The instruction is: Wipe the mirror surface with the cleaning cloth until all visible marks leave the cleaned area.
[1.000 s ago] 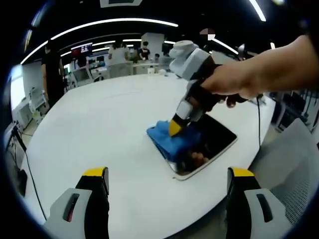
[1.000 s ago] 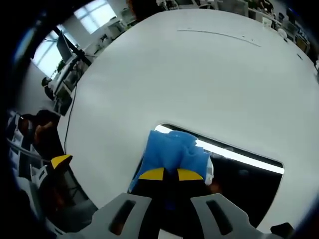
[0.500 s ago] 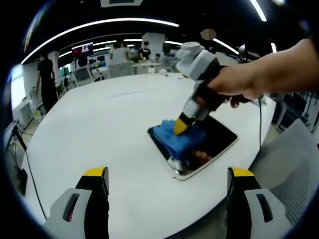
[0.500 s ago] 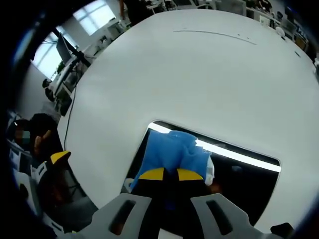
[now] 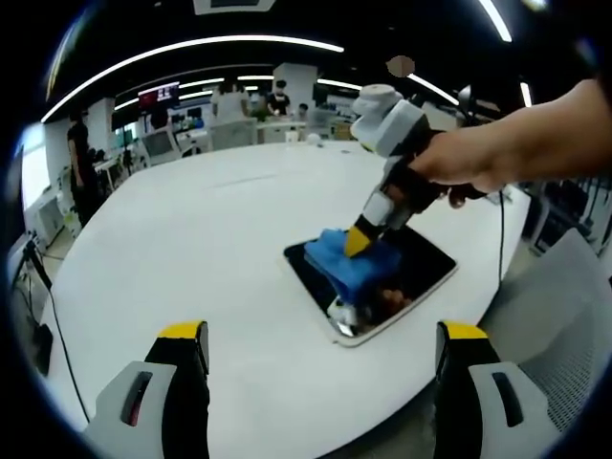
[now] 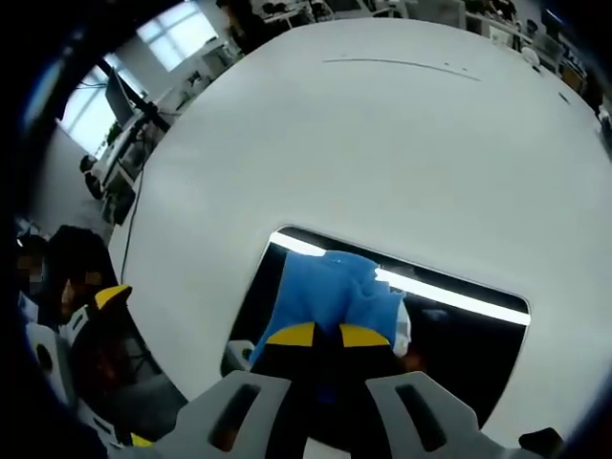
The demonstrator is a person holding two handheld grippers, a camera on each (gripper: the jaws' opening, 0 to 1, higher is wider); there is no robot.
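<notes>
Right hand-held gripper (image 6: 318,337) pinching blue cloth (image 6: 335,292), dragged further across mirror (image 6: 459,349); edge strip now bare; left hand-held gripper (image 5: 320,335) spread, idle over tabletop (image 5: 191,239).

From my side both views are bright enough, lit from above by long ceiling lamps (image 5: 201,46) that the fisheye bends into curved lines. The white table (image 5: 191,249) is evenly lit and a little washed out, with only soft shadows. In the right gripper view the mirror (image 6: 459,330) reflects one lamp as a strong white stripe of glare, and a window (image 6: 177,29) at the top left is overexposed. The edges are strongly curved, and the far room looks soft.
</notes>
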